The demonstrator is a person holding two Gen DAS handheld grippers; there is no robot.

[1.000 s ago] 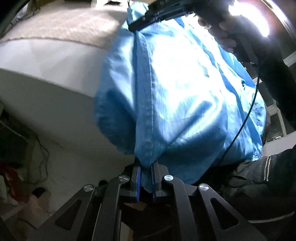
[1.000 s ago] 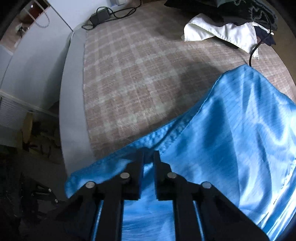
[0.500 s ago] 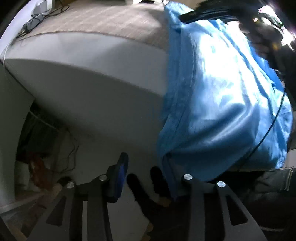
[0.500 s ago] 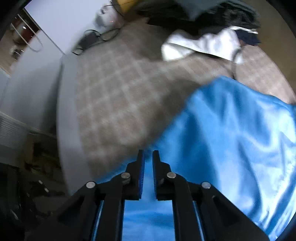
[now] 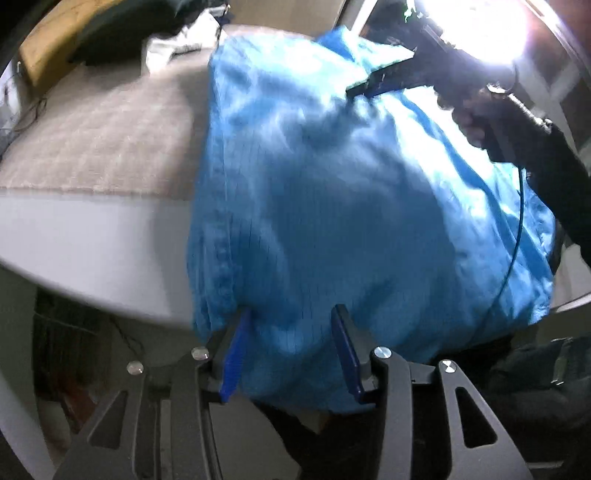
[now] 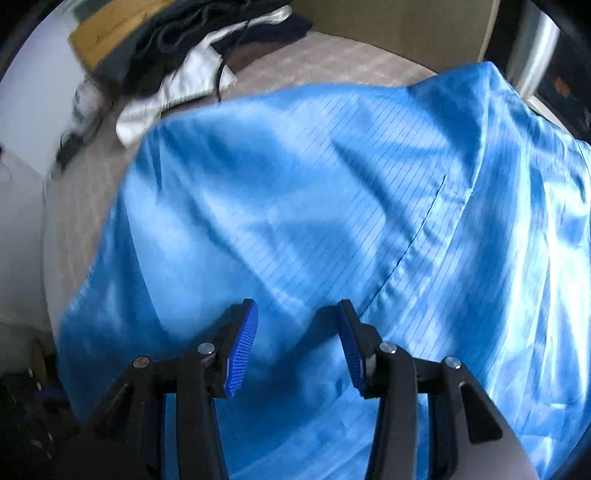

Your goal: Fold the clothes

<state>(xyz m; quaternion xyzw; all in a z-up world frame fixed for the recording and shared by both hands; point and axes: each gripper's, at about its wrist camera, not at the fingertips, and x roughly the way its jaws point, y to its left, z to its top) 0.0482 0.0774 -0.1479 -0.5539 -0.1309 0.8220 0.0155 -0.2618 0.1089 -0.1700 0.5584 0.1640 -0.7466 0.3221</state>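
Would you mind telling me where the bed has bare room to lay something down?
The checked bedcover is bare between the blue garment's left edge and the mattress side. The far end is crowded with a white garment and dark clothes.

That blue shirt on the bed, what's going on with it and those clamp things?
A person is folding clothes with a hand-held gripper in each hand. The blue garment lies draped over the edge of the bed. Both the left gripper and the right gripper have their jaws open, with the cloth lying loose between them, so neither is gripping it. A heap of other clothes waits at the far end of the bed.
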